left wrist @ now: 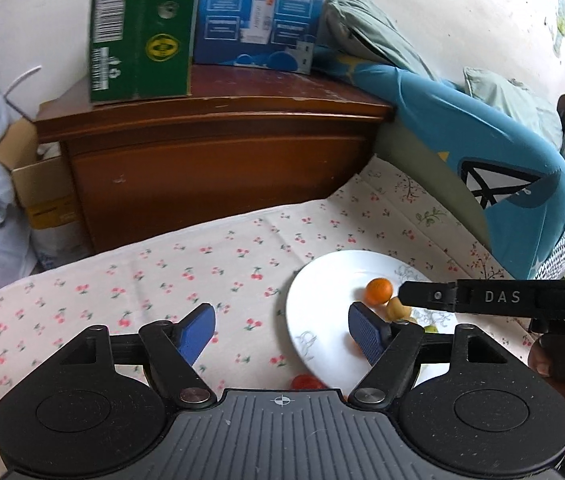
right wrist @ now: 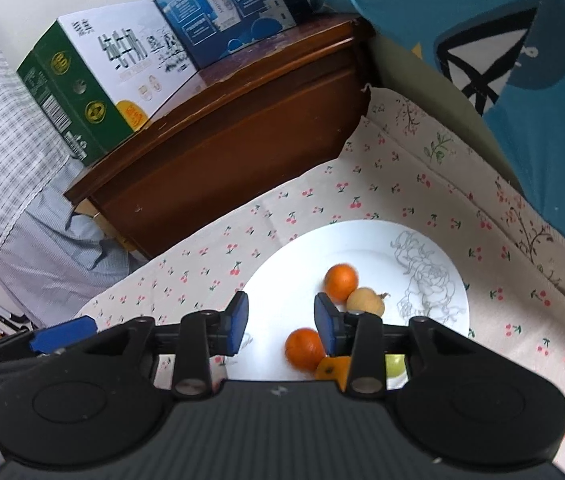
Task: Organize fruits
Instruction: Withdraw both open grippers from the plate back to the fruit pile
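A white plate (right wrist: 282, 280) lies on a cherry-print cloth. On it are an orange (right wrist: 341, 282), a pale yellow fruit (right wrist: 365, 302), a second orange (right wrist: 304, 349), an orange-coloured piece (right wrist: 332, 368) and a green fruit (right wrist: 395, 364). My right gripper (right wrist: 281, 326) is open and empty just above the plate's near side. My left gripper (left wrist: 282, 332) is open and empty over the plate's left edge (left wrist: 302, 312). A red fruit (left wrist: 305, 382) lies on the cloth beneath it. The orange (left wrist: 378, 290) and the yellow fruit (left wrist: 398, 309) show there too.
A brown wooden cabinet (left wrist: 218, 168) stands behind the cloth, with a green box (left wrist: 138, 32) and a blue box (left wrist: 258, 12) on top. A blue cushion (left wrist: 482, 160) leans at the right. A cardboard box (left wrist: 42, 192) sits at the left.
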The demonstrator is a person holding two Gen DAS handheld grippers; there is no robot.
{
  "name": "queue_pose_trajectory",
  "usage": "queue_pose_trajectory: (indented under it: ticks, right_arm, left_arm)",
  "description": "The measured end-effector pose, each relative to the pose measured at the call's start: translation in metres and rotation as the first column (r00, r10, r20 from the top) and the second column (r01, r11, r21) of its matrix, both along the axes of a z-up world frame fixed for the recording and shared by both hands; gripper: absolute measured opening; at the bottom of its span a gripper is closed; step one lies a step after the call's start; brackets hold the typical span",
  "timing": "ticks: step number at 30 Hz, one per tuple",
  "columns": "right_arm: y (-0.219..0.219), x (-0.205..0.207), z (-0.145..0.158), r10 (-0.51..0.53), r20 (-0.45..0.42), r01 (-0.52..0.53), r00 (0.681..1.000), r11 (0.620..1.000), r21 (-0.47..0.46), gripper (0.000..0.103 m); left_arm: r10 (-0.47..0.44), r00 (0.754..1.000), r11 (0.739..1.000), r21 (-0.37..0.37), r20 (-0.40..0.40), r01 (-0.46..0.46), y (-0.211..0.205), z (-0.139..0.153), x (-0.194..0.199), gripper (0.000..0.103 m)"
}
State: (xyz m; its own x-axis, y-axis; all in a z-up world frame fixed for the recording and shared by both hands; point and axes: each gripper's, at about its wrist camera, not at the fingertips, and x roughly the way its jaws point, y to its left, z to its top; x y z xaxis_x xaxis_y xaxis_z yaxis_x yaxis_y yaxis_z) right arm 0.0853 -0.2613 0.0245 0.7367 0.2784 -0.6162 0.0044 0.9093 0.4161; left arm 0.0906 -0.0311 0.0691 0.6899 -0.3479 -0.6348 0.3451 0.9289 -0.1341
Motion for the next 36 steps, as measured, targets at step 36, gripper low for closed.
queue_pose_trajectory:
  ticks: [36]
  right_arm:
    - [0.045,-0.069,-0.037,0.105,-0.097,-0.106,0.99,0.994,-0.008,0.037]
  left_arm:
    - [0.119,0.987,0.989,0.096,-0.105,-0.109,0.064,-0.045,-0.029,0.073]
